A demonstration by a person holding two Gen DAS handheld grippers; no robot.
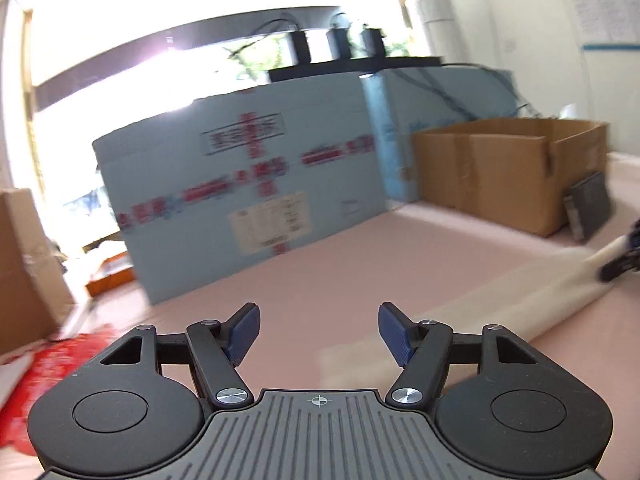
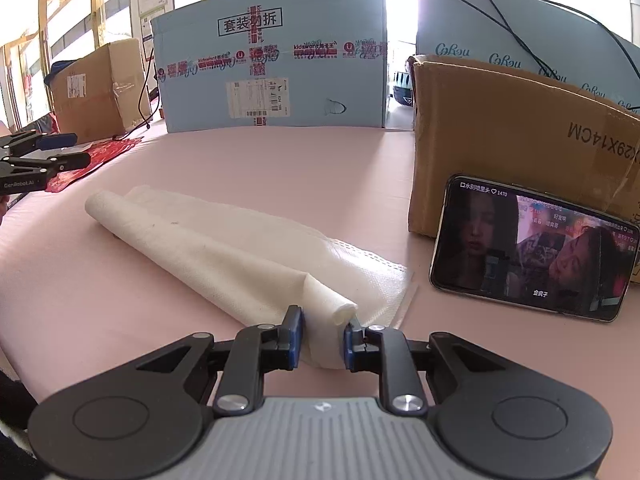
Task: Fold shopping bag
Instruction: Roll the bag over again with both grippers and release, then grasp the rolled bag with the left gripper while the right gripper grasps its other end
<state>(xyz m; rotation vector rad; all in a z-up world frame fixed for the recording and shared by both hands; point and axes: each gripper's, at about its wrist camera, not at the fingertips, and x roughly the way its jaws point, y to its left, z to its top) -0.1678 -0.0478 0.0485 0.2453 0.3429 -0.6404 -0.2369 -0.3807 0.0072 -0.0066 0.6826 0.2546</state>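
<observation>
My right tongs (image 2: 323, 338) clamp the near end of the rolled white shopping bag (image 2: 224, 248) on the pink tabletop (image 2: 280, 160); my left tongs (image 1: 319, 334) stand open, empty.

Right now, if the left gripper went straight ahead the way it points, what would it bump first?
Probably the pink table, since the left gripper, jaws open and empty, tilts down. Beyond stands the big blue box. Depth is unclear.
</observation>
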